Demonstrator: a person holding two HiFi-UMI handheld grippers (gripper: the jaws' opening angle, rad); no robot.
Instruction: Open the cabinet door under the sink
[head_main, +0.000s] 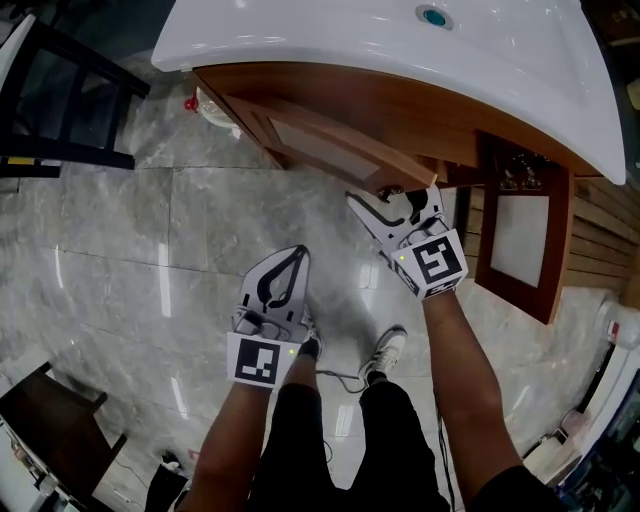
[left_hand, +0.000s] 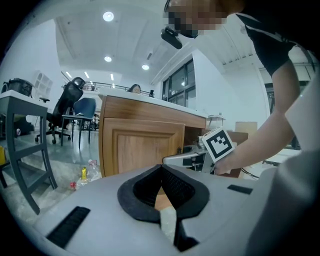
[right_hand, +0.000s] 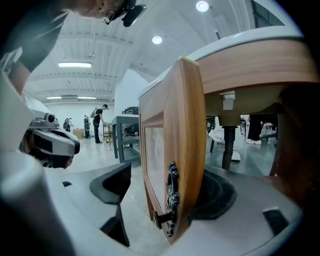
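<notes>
A white sink top (head_main: 330, 35) sits on a wooden cabinet. Its left door (head_main: 335, 140) stands swung partly outward. My right gripper (head_main: 396, 205) is at that door's free edge. In the right gripper view the door (right_hand: 182, 125) stands edge-on between the jaws of the right gripper (right_hand: 167, 185), its ornate metal handle (right_hand: 171, 192) facing the left jaw. The jaws are wide apart: the left one is clear of the door face and the right pad (right_hand: 217, 192) lies behind the door. My left gripper (head_main: 298, 252) (left_hand: 161, 167) hangs over the floor, shut and empty.
A second cabinet door (head_main: 520, 235) with a pale panel stands open at the right. A black table frame (head_main: 60, 100) is at the far left, with litter (head_main: 192, 102) by the cabinet's corner. The person's shoes (head_main: 385, 352) stand on the glossy marble floor.
</notes>
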